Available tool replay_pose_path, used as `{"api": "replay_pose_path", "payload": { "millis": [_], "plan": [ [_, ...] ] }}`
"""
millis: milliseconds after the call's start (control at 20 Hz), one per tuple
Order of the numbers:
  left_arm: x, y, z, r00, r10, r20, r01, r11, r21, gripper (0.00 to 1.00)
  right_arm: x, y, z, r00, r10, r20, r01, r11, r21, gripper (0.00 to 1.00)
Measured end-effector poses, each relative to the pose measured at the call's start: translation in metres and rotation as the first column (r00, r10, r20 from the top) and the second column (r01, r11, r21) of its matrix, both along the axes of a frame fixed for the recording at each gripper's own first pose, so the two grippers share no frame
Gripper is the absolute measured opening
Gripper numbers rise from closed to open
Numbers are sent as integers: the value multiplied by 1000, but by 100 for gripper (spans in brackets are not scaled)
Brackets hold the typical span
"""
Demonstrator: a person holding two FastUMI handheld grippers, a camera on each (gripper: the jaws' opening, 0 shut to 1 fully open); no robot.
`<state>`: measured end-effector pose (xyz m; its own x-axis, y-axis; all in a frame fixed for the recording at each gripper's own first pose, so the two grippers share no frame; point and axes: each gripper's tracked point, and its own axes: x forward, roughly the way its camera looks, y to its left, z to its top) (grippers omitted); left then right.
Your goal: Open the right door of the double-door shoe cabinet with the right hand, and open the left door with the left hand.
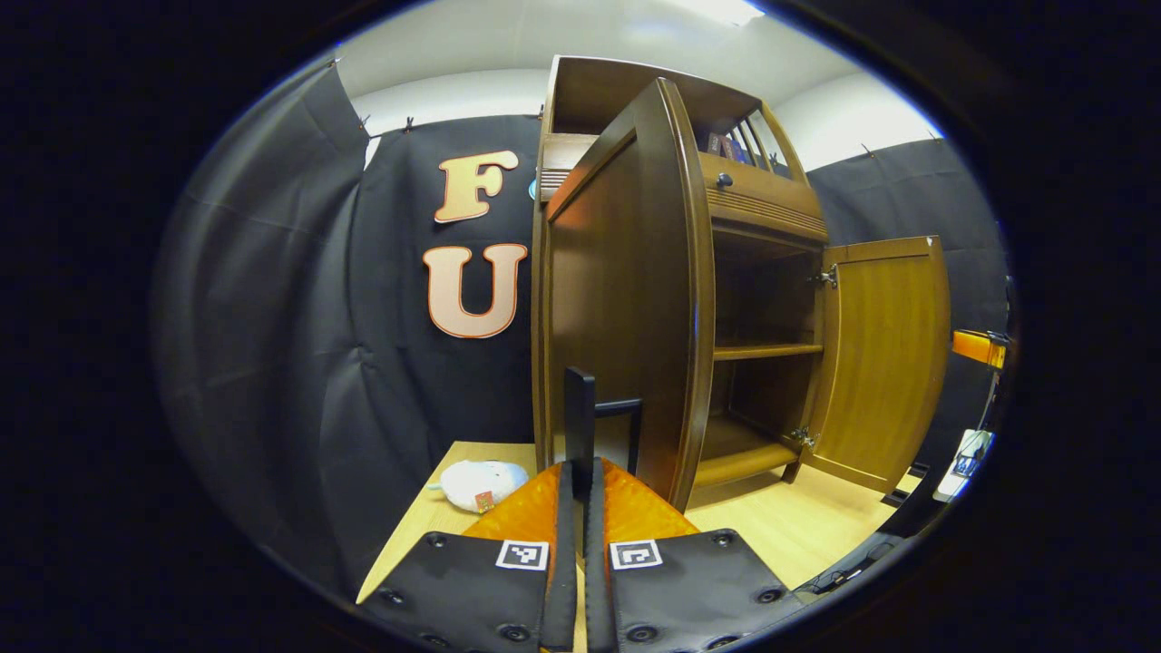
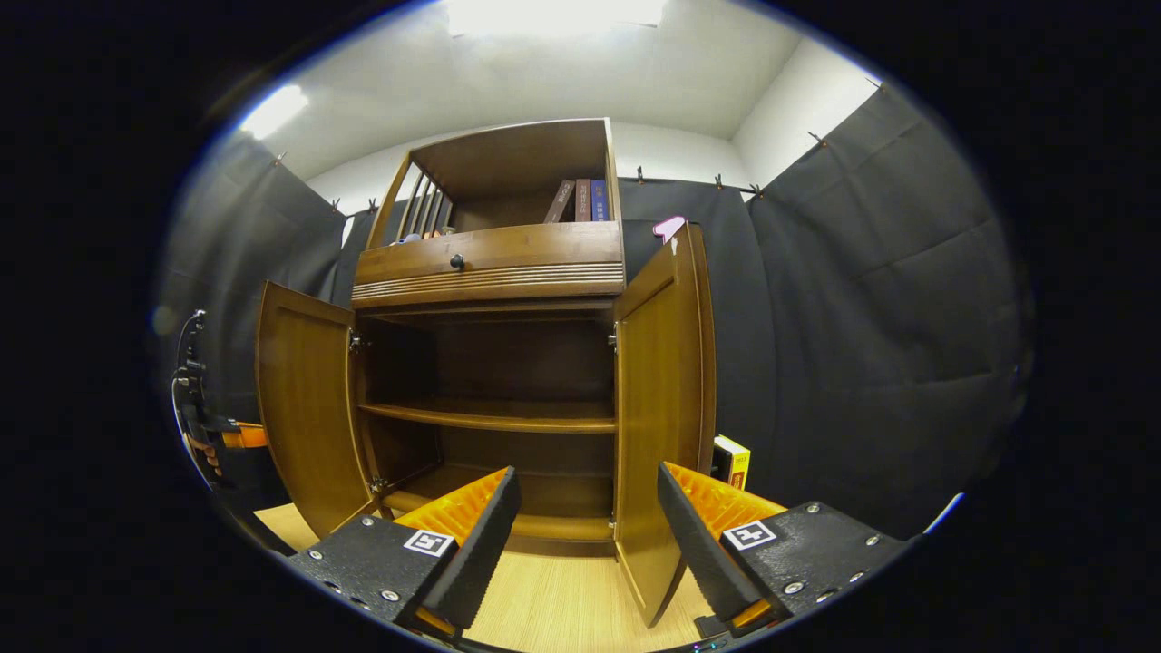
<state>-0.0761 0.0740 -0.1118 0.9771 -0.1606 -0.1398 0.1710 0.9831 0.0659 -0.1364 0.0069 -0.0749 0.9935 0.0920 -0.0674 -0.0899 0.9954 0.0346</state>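
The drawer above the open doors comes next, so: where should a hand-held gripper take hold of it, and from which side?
By the small round knob at the middle of the drawer front. It stands proud of that plain front, so come straight from the front, a finger on each side. The right hand-held gripper is open and faces it.

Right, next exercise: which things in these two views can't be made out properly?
Left gripper view: left interior of the cabinet, behind the left door.
Left gripper view: lower end of the handle, inside the left gripper shut on it.
Right gripper view: yellow box, mostly behind the right door.
Right gripper view: titles on the books, too small.
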Motion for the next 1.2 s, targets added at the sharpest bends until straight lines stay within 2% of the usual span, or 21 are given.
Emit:
{"api": "replay_pose_path", "payload": {
  "millis": [800, 900, 1000, 1050, 1100, 1200],
  "plan": [
    [-3, 77, 10, 996, 88, -4, -88, 996, -18, 11, 24, 36, -16, 998, 43, -39, -43, 999, 2, 92],
    [-5, 85, 11, 996, 84, -3, -84, 995, -46, 11, 25, 40, -15, 998, 48, -36, -48, 999, 3, 92],
    [-10, 84, 14, 998, 66, -2, -66, 994, -83, 5, 26, 44, -16, 998, 56, -38, -56, 998, 6, 92],
    [-14, 90, 14, 997, 77, 0, -76, 994, -77, 7, 27, 46, -17, 997, 58, -41, -58, 998, 6, 92],
    [-18, 95, 15, 996, 91, 3, -91, 993, -70, 3, 26, 47, -16, 997, 59, -44, -59, 998, 5, 92],
    [-27, 95, 22, 994, 107, 11, -105, 992, -72, 12, 27, 48, -17, 997, 60, -49, -59, 998, 6, 92]
  ]
}}
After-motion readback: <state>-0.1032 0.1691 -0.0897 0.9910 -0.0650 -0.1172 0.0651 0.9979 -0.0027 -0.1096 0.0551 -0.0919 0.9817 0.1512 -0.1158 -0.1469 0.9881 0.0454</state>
